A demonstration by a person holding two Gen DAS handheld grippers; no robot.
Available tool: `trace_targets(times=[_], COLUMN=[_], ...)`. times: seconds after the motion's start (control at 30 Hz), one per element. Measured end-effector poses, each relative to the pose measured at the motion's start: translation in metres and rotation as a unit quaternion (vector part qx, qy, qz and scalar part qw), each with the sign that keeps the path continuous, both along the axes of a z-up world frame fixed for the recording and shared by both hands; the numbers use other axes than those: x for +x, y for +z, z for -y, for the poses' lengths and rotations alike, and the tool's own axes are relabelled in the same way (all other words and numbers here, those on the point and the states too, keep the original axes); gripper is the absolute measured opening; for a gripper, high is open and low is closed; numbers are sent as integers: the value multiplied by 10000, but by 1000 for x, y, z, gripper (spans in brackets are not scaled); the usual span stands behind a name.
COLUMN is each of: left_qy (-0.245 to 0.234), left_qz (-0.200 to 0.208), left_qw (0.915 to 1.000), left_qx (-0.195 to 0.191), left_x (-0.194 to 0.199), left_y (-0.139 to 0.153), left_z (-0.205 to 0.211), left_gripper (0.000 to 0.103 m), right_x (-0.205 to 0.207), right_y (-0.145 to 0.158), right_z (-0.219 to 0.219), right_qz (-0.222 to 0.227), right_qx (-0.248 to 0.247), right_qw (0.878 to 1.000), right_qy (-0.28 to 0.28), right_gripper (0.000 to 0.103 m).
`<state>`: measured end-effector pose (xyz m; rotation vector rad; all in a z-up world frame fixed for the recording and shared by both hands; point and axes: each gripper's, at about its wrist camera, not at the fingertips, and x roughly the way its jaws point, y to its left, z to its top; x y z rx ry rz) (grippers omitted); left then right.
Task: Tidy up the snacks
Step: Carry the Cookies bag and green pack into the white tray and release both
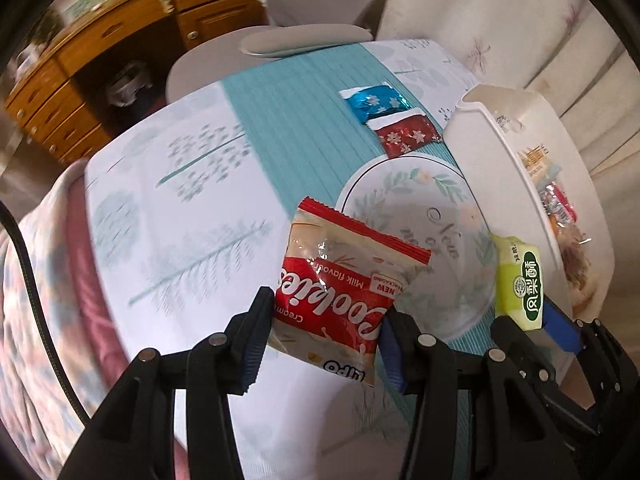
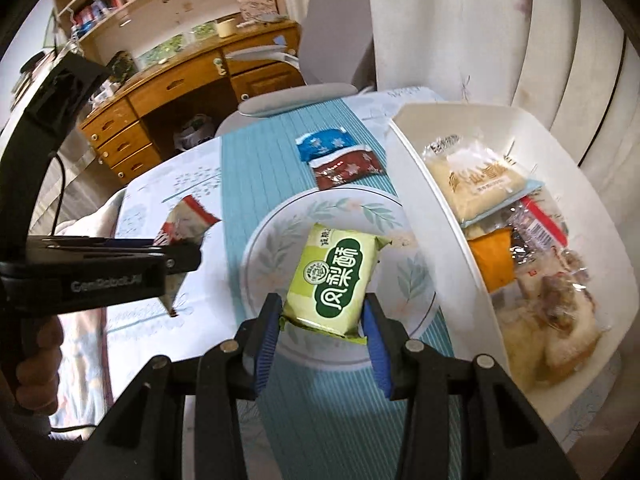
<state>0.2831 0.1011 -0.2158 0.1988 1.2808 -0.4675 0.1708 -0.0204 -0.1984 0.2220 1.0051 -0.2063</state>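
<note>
My left gripper [image 1: 326,320] is shut on a red and white cookie packet [image 1: 344,284] and holds it above the table, left of a floral plate [image 1: 420,196]. My right gripper [image 2: 322,316] is shut on a green pineapple cake packet [image 2: 334,280] over the plate [image 2: 272,240]. The green packet also shows at the right of the left wrist view [image 1: 518,280]. The cookie packet shows in the right wrist view [image 2: 182,220] in the left gripper. A blue packet [image 2: 326,142] and a red packet [image 2: 346,168] lie on the teal runner beyond the plate.
A white bin [image 2: 432,184] with several snack packets stands right of the plate; it also shows in the left wrist view [image 1: 500,136]. A grey chair [image 2: 296,98] sits at the table's far side. A wooden desk [image 2: 168,88] and curtains stand behind.
</note>
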Motion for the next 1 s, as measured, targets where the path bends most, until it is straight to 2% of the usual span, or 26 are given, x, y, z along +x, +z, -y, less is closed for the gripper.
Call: trace_targets(times=[0.3,0.47,0.67,0.87,1.0], left_qy=[173,354,707,696,566], left_qz=[-178,-358,-237,-227,-262], left_qw=[9997,9985,9964,9962,9957], left_qx=[-51,-208,-415,-474,-680], left_x=[-48,-75,-101,-127,-147], left_y=[34,45,64,74,77], left_z=[-26,-26,-26,-9,20], left_gripper=[48,48,48,48,48], right_x=[-39,-58,-79,-91,-96], right_y=[31,42,53,58,61], right_z=[-12,-3,19,47,72], right_qz=[255,314,399,416,446], right_qx=[-115,-197,-274,-306,-338], right_qw=[9996,9993,9988,9985,9975], right_qy=[67,9,-21,200,424], right_gripper=[41,41,41,41,41])
